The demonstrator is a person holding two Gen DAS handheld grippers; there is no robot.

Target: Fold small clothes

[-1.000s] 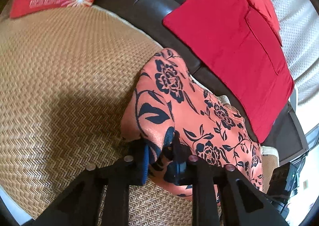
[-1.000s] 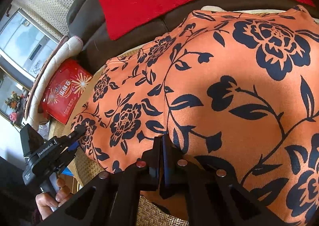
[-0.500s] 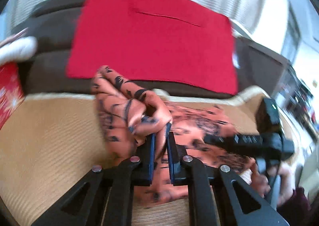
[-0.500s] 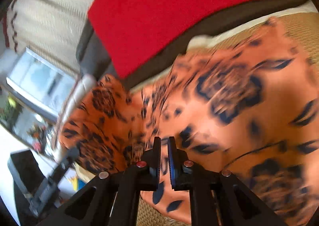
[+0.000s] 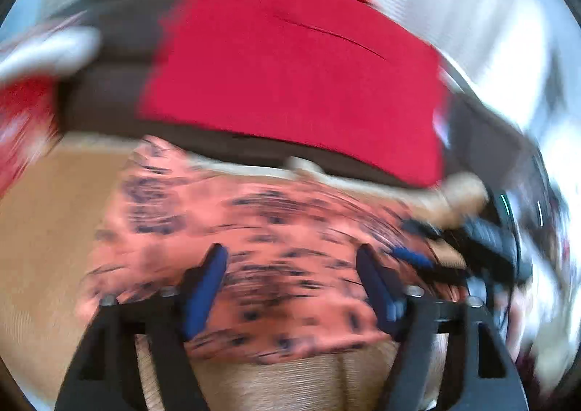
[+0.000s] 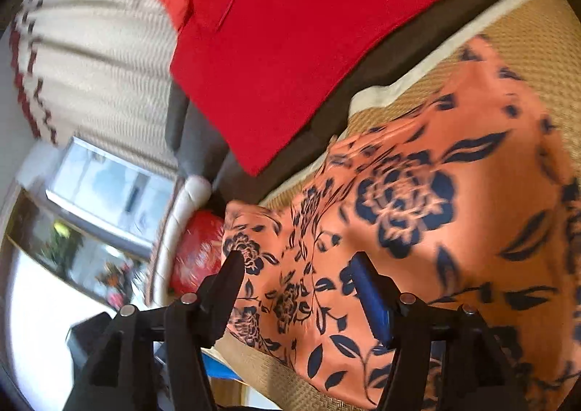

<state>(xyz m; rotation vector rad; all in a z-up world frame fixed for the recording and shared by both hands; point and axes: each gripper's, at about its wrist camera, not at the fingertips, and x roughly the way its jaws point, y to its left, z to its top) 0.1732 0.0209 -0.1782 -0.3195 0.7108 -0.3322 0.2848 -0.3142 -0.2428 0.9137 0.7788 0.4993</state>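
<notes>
Both grippers, left gripper [image 5: 290,287] and right gripper [image 6: 297,287], have jaws opening, pads clear of the orange floral garment [image 6: 435,215] lying on the woven mat [image 6: 537,29]. Beyond lies a folded red cloth [image 6: 290,40]. No writing is legible.

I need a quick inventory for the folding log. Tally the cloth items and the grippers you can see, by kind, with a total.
Orange floral garments: 1, the orange floral garment lying on the woven mat
Red folded cloths: 1, the red folded cloth on the dark sofa
Grippers: 2, the left gripper and the right gripper, both opening, pads off the fabric
Total: 4
</notes>
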